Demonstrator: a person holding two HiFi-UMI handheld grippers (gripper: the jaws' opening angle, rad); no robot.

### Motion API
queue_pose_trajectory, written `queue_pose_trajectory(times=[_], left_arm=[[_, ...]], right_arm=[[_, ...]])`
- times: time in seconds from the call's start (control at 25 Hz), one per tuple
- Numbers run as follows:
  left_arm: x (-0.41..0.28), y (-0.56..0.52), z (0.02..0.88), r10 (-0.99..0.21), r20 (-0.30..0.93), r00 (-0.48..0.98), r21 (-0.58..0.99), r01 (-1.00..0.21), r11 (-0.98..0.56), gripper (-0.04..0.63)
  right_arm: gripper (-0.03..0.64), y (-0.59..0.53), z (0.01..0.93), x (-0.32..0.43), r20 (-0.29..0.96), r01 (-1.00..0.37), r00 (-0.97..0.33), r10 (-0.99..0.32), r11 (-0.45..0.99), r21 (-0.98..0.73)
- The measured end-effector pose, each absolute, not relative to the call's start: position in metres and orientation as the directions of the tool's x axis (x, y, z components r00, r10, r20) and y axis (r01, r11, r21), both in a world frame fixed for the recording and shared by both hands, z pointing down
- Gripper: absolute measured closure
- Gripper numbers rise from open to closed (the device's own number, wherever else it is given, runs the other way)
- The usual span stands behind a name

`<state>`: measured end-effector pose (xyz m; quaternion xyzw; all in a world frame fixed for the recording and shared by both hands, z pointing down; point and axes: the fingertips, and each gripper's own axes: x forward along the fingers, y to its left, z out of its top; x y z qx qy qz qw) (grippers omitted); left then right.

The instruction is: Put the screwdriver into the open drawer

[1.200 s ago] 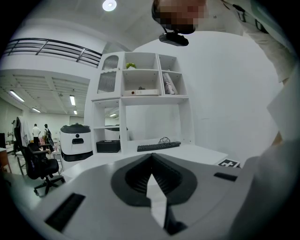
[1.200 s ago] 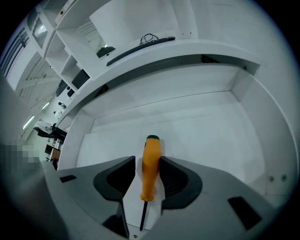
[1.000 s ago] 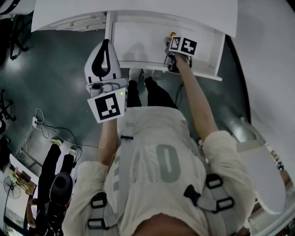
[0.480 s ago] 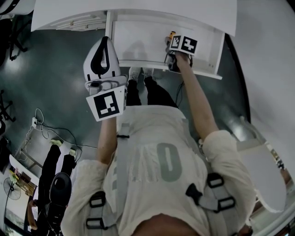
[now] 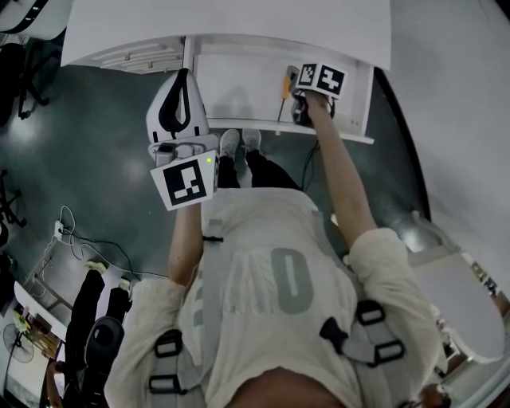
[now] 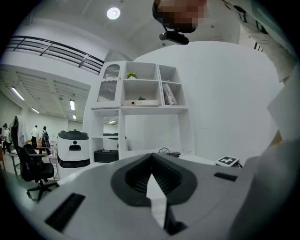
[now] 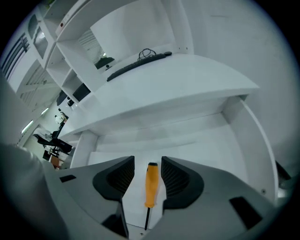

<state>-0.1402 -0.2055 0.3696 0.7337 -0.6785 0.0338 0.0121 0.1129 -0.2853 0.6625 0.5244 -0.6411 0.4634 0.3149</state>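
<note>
My right gripper (image 7: 147, 161) points steeply down into the open drawer (image 5: 239, 84). Its jaws have just been opening and now stand wide apart. The screwdriver (image 7: 151, 185) shows in the gap between them, but neither pad touches it, so the gripper has hold of nothing. It lies on the white drawer floor, orange handle towards the back and dark shaft towards the front edge.

From the head view it sits in the right half of the drawer, just to the left of the right gripper's marker cube (image 5: 319, 78). I can't make out the jaw tips there, since the cube seems to cover them. The drawer sticks out from under the white tabletop (image 5: 239, 24).

My left gripper (image 6: 151, 164) has its jaws closed together with nothing between them. It is held roughly level beside the drawer's left front corner, outside the drawer. It faces a white shelving unit (image 6: 140, 93) across the room.
</note>
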Motion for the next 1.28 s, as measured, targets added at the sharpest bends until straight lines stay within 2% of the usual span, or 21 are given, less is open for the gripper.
queue_pose_trajectory(times=[0.28,0.52,0.72,0.96,1.08,1.28], left_arm=[[-0.138,-0.207,0.344,-0.995,0.013,0.099,-0.031,-0.995,-0.099,0.591],[-0.134,-0.205,0.330,-0.992,-0.021,0.128,-0.031,-0.991,-0.127,0.591],[-0.133,-0.207,0.322,-0.984,-0.033,0.175,-0.070,-0.982,-0.173,0.591],[-0.133,-0.210,0.299,-0.980,-0.091,0.178,-0.055,-0.983,-0.174,0.591],[-0.131,-0.211,0.294,-0.976,-0.096,0.196,-0.086,-0.978,-0.188,0.591],[-0.126,-0.216,0.282,-0.968,-0.121,0.222,-0.113,-0.971,-0.209,0.591]], right_arm=[[0.449,-0.328,0.574,0.117,0.789,-0.970,-0.241,-0.565,0.105,-0.221],[0.449,-0.347,0.465,0.116,0.599,-0.960,-0.268,-0.755,0.155,-0.234],[0.454,-0.335,0.384,0.111,0.393,-0.958,-0.273,-0.878,0.212,-0.192],[0.480,-0.295,0.312,0.108,0.143,-0.970,-0.242,-0.960,0.235,-0.062],[0.516,-0.273,0.286,0.109,0.031,-0.975,-0.222,-0.975,0.221,-0.029],[0.583,-0.247,0.260,0.105,-0.081,-0.980,-0.196,-0.977,0.195,0.022]])
